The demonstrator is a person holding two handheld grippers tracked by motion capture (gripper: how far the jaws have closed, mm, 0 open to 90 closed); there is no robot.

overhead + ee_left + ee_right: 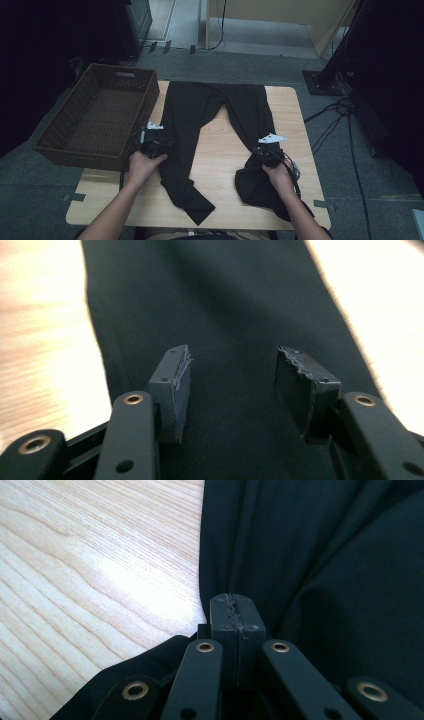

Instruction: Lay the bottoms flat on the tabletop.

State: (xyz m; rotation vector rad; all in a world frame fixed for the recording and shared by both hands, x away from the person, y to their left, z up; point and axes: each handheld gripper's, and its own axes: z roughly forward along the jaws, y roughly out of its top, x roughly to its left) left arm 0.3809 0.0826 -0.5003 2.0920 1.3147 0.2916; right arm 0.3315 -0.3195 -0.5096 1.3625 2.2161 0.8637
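**Black trousers spread on the counter, basket beside them**

The basket [100, 115] is sitting just left of the trousers [210, 115], its brown wicker floor showing bare. The trousers are lying flat across the counter [220, 165], waist far, both legs running toward the person. The left gripper [232, 385] is hovering over the left leg, fingers [177, 385] standing apart with nothing between them. The right gripper [234, 625] is sitting at the bunched right leg, fingers pressed together; whether cloth is caught between them I cannot tell.
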